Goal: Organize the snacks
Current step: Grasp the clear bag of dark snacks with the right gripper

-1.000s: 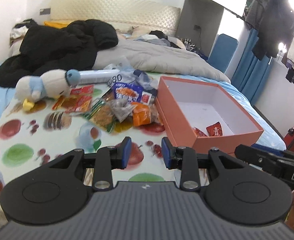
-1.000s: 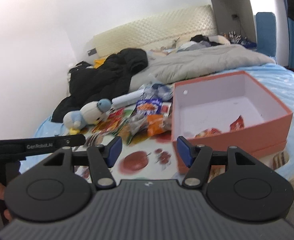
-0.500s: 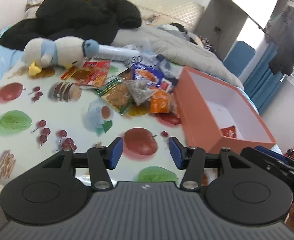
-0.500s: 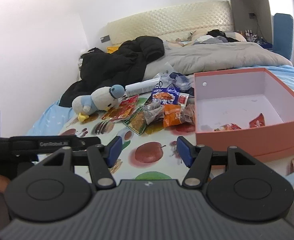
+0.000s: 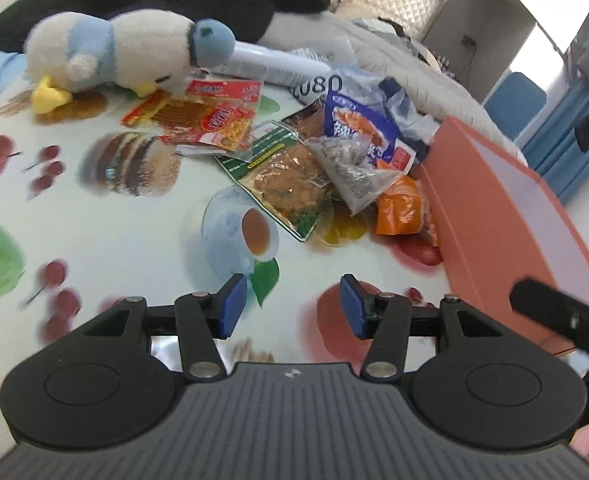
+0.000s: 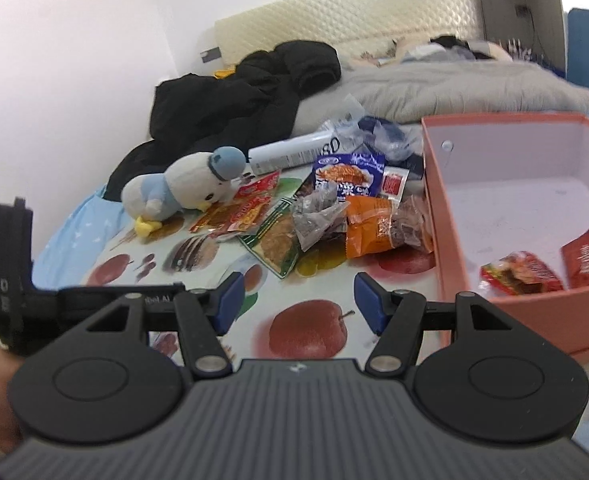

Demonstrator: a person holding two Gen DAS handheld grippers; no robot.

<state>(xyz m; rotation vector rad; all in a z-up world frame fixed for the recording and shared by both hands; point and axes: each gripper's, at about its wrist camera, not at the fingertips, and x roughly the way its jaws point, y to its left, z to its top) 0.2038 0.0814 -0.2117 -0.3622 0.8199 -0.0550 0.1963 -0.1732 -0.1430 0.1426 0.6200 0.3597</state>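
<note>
The snack packets [image 5: 286,184] are glossy, crinkled plastic film, and the salmon-coloured box [image 6: 514,200] looks like matt card with a smooth pale lining. The stuffed penguin [image 5: 122,52] is fuzzy plush on a smooth printed bedsheet [image 5: 114,232]; each hand-held gripper [image 6: 294,300] is matt black plastic with ribbed housing and blue pads.

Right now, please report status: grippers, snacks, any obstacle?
Left gripper and right gripper open, empty. Snack pile beside orange box; two red packets inside. Plush penguin touches pile's edge.
</note>
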